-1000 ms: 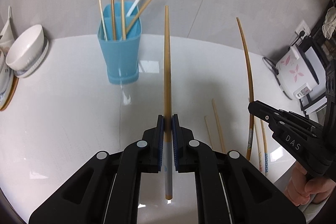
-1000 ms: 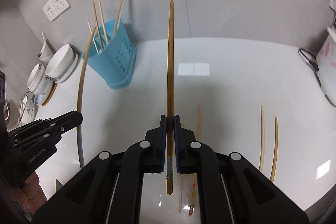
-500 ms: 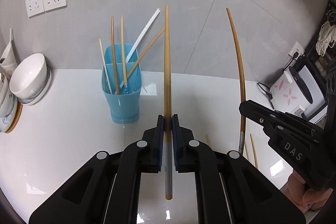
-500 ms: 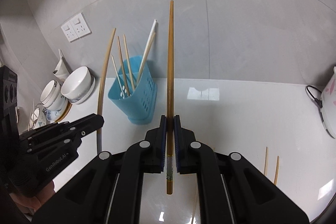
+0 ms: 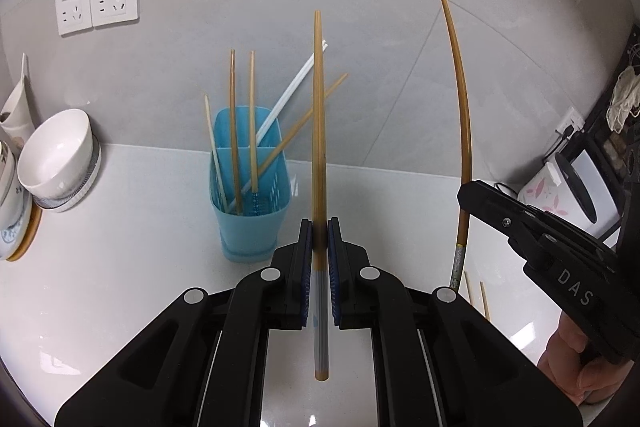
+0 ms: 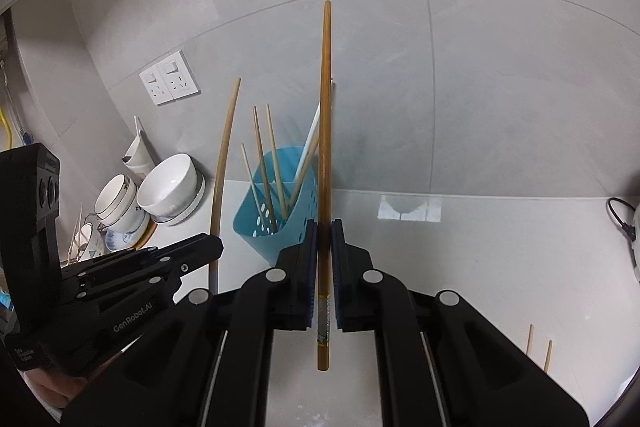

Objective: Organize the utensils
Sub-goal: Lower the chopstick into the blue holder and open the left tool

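Observation:
A blue slotted utensil holder (image 5: 250, 187) stands on the white counter near the wall and holds several chopsticks; it also shows in the right wrist view (image 6: 276, 215). My left gripper (image 5: 319, 227) is shut on a brown chopstick (image 5: 319, 131) with a grey end, held upright in front of the holder. My right gripper (image 6: 325, 227) is shut on another brown chopstick (image 6: 325, 131), also upright, just right of the holder. The right gripper (image 5: 472, 195) and its chopstick (image 5: 462, 119) show in the left wrist view. The left gripper (image 6: 208, 247) shows in the right wrist view.
White bowls (image 5: 60, 155) and cups are stacked at the left (image 6: 168, 187). Two wall sockets (image 5: 98, 1) sit above them. A white rice cooker (image 5: 560, 195) stands at the right. Two loose chopsticks (image 6: 538, 345) lie on the counter at the right.
Both grippers have lifted and tilted their chopsticks upright and moved closer to the blue holder. The counter and loose chopsticks have dropped lower in view.

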